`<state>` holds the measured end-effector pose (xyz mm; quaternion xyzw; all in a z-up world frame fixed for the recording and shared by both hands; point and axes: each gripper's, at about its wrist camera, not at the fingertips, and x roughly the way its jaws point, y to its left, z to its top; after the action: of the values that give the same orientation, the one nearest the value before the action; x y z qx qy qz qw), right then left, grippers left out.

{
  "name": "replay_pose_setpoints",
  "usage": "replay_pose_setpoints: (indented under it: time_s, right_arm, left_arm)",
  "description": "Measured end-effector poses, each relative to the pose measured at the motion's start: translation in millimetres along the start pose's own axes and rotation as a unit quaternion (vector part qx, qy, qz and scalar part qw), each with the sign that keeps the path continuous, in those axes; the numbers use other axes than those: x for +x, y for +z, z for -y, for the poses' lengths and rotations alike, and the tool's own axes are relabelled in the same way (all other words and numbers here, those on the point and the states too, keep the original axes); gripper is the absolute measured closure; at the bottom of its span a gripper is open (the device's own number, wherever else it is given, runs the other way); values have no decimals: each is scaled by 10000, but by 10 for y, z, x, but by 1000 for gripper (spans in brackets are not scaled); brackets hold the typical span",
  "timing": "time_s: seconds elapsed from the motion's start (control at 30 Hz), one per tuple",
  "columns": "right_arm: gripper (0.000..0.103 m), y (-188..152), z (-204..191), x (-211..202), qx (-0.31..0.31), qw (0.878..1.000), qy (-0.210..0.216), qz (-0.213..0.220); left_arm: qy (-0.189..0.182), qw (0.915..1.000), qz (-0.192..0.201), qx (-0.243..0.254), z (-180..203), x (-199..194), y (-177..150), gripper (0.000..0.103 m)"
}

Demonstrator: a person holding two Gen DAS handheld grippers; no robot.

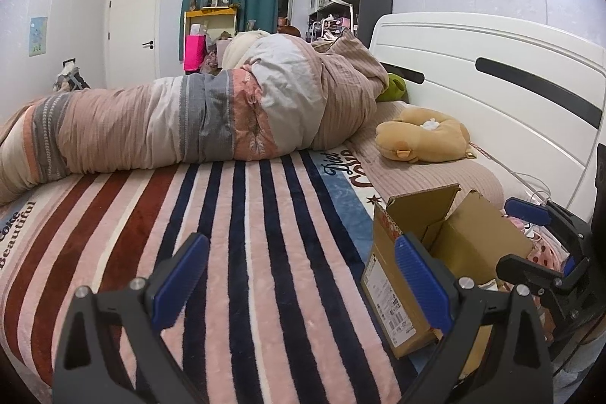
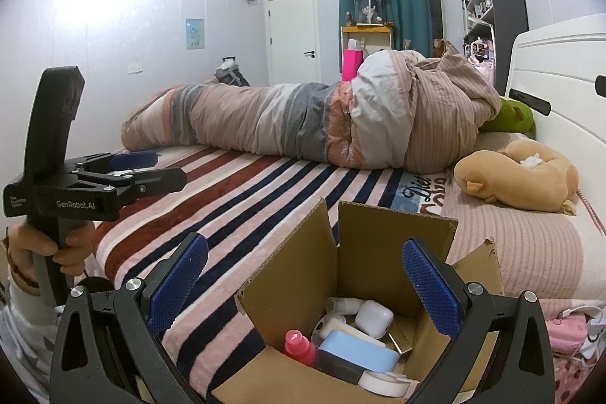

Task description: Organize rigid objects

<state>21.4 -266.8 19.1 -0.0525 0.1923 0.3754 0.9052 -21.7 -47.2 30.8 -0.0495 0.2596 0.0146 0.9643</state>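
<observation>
An open cardboard box (image 2: 378,252) stands on the striped bed. Inside lie a red-capped bottle (image 2: 299,347), a white earbud case (image 2: 373,318), a light blue case (image 2: 358,353), a tape roll (image 2: 382,383) and a white tube (image 2: 342,305). My right gripper (image 2: 305,284) is open and empty, hovering over the box's mouth. My left gripper (image 1: 299,281) is open and empty above the blanket, left of the box (image 1: 454,252). The left gripper also shows in the right wrist view (image 2: 151,169), and the right gripper in the left wrist view (image 1: 530,230).
A rolled quilt (image 1: 189,124) lies across the far side of the bed. A tan plush toy (image 1: 424,139) rests on the pillow near the white headboard (image 1: 492,70). A pink pouch and white cables (image 2: 572,328) lie right of the box. The striped blanket (image 1: 246,252) spreads in front.
</observation>
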Motion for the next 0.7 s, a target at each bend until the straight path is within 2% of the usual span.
replay_pose_setpoints:
  time_s: [0.7]
  right_arm:
    - [0,-62,-9,35,309,9994,79,-127]
  left_arm:
    - [76,10000,-15,-6,14,-10,-21,5]
